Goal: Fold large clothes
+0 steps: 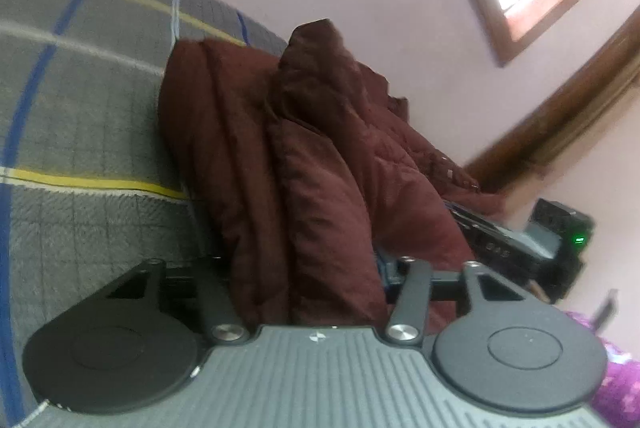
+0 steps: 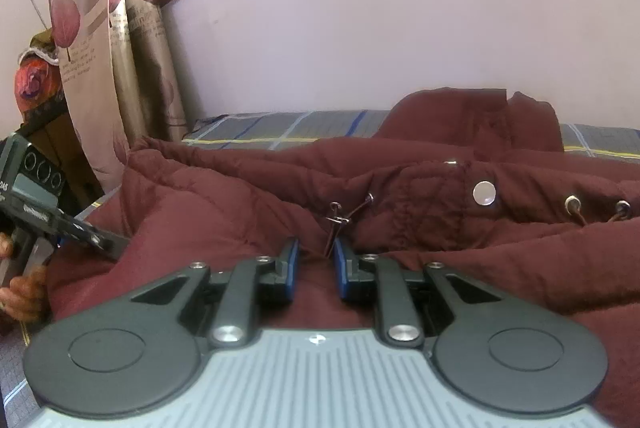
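Left gripper (image 2: 80, 228), at nine o'clock in the right wrist view, bears "DAS"; curtain (image 2: 92, 39) print at ten o'clock is too blurred to read

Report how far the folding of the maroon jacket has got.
Done: little; the maroon padded jacket lies bunched on the grey checked bedspread. In hand: the left gripper has a thick fold between its jaws. The right gripper is open over the front. Left: flattening and every fold.

Right gripper (image 2: 315, 264), jaws parted, perhaps touching maroon jacket (image 2: 440, 228) on plaid bedcover (image 2: 280, 131).
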Tool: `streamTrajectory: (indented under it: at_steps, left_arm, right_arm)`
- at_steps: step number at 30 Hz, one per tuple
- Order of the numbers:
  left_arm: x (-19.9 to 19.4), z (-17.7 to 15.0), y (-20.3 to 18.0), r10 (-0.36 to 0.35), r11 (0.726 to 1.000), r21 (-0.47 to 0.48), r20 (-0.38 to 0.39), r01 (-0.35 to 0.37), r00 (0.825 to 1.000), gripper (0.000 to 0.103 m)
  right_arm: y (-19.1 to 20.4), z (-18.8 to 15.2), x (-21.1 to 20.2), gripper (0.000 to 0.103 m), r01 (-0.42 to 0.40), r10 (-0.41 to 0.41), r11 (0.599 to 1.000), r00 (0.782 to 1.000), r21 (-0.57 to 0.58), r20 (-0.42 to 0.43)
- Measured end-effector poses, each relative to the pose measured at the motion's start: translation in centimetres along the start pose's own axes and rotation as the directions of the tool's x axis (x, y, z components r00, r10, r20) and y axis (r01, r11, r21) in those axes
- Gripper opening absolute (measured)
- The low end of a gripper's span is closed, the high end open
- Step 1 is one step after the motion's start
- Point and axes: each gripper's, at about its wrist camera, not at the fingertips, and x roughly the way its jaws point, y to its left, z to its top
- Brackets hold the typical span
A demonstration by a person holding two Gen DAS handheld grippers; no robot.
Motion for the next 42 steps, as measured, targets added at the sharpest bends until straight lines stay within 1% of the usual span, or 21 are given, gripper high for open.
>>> streamTrajectory:
  at_steps: [1, 2, 4, 6, 9, 11, 12, 13, 16, 17, 19, 22, 25, 27, 29, 30, 32, 34, 38, 41, 42]
  left_arm:
    - [-0.4, -0.5, -0.5, 0.02, 0.999, -0.037, 0.034, -0.018, 0.999, 0.042]
    - [-0.3, -0.6, -0.3, 0.02, 0.995, -0.101, 0.052, -0.014, 0.998, 0.039]
    - [-0.7, -1.3, -0.3, 0.031, 0.974, -0.225, 0.096, -0.008, 0.995, 0.035]
    - [-0.8, -1.8, -0.8, 0.059, 0.961, -0.274, 0.129, -0.021, 0.99, 0.034]
    - [-0.7, -2.6, -1.3, 0.101, 0.949, -0.313, 0.163, -0.045, 0.981, 0.033]
    - [-0.6, -3.3, -1.2, 0.105, 0.936, -0.351, 0.177, -0.037, 0.979, 0.032]
    - [-0.7, -3.4, -1.1, 0.11, 0.931, -0.362, 0.181, -0.038, 0.977, 0.032]
    - [-0.7, -3.5, -1.2, 0.117, 0.928, -0.371, 0.185, -0.041, 0.976, 0.032]
    - [-1.3, -3.7, -2.3, 0.145, 0.924, -0.378, 0.199, -0.06, 0.969, 0.031]
    - [-1.4, -3.7, -2.7, 0.159, 0.924, -0.375, 0.201, -0.075, 0.967, 0.031]
    - [-1.4, -3.6, -3.9, 0.179, 0.923, -0.374, 0.201, -0.093, 0.963, 0.031]
    - [-1.5, -3.4, -5.3, 0.204, 0.921, -0.371, 0.203, -0.117, 0.958, 0.031]
    - [-1.4, -2.8, -7.4, 0.238, 0.924, -0.35, 0.206, -0.156, 0.949, 0.03]
    - [-2.0, -2.6, -8.3, 0.244, 0.928, -0.335, 0.216, -0.163, 0.945, 0.03]
    - [-2.6, -2.2, -9.7, 0.247, 0.932, -0.321, 0.225, -0.168, 0.942, 0.03]
    - [-2.7, -2.0, -10.5, 0.25, 0.933, -0.315, 0.226, -0.172, 0.942, 0.03]
    - [-2.9, -1.6, -12.4, 0.255, 0.937, -0.299, 0.232, -0.18, 0.939, 0.031]
    - [-2.5, -1.4, -14.4, 0.266, 0.941, -0.276, 0.236, -0.198, 0.935, 0.031]
    - [-0.6, -1.5, -19.1, 0.304, 0.948, -0.176, 0.264, -0.264, 0.915, 0.031]
    - [1.0, -2.0, -22.4, 0.337, 0.942, -0.09, 0.288, -0.324, 0.896, 0.032]
    - [1.6, -2.3, -23.4, 0.339, 0.94, -0.064, 0.295, -0.335, 0.894, 0.033]
  right_arm:
    - [0.0, 0.0, 0.0, 0.018, 0.0, 0.0, 1.0, 1.0, 0.0, 0.001]
    - [0.0, 0.0, 0.0, 0.018, 0.001, -0.001, 1.0, 1.0, -0.001, 0.0]
    - [0.0, 0.0, 0.0, 0.018, 0.003, -0.003, 1.0, 1.0, -0.002, 0.002]
    - [0.2, 0.2, -0.1, 0.018, 0.01, -0.01, 1.0, 1.0, -0.006, -0.001]
    - [1.3, 0.9, -1.4, 0.022, 0.047, -0.046, 0.998, 0.999, -0.037, 0.012]
    - [2.3, 1.1, -3.8, 0.022, 0.036, -0.029, 0.996, 0.997, -0.08, 0.076]
    - [2.8, 1.2, -5.0, 0.022, 0.039, -0.029, 0.993, 0.996, -0.113, 0.088]
    - [3.1, 1.2, -5.8, 0.022, 0.045, -0.033, 0.988, 0.996, -0.15, 0.082]
    - [3.6, 0.7, -7.5, 0.022, 0.021, -0.015, 0.965, 1.0, -0.262, 0.027]
    - [3.7, 0.4, -7.7, 0.022, 0.028, -0.027, 0.951, 1.0, -0.309, 0.007]
    - [3.8, 0.0, -7.6, 0.022, 0.046, -0.059, 0.916, 0.998, -0.399, -0.02]
    - [2.8, 0.2, -6.3, 0.021, 0.054, -0.08, 0.896, 0.996, -0.441, -0.04]
    - [1.2, 0.9, -4.4, 0.02, 0.046, -0.072, 0.916, 0.996, -0.398, -0.051]
    - [0.4, 1.5, -3.0, 0.019, 0.041, -0.065, 0.932, 0.996, -0.36, -0.057]
    - [-0.7, 1.7, -1.4, 0.019, 0.017, -0.04, 0.954, 0.997, -0.298, -0.069]
    - [-1.4, 1.5, -0.7, 0.019, 0.006, -0.023, 0.969, 0.997, -0.246, -0.07]
    - [-2.5, 1.1, 0.2, 0.017, -0.009, -0.003, 0.984, 0.998, -0.176, -0.069]
    - [-3.1, 0.8, 0.4, 0.017, -0.018, 0.009, 0.99, 0.998, -0.138, -0.066]
    - [-4.4, 0.5, 0.6, 0.017, -0.044, 0.04, 0.997, 0.997, -0.061, -0.068]
    - [-5.7, 0.4, 0.6, 0.017, -0.07, 0.071, 0.997, 0.995, 0.01, -0.064]
    - [-6.0, 0.3, 0.6, 0.017, -0.079, 0.081, 0.996, 0.995, 0.034, -0.062]
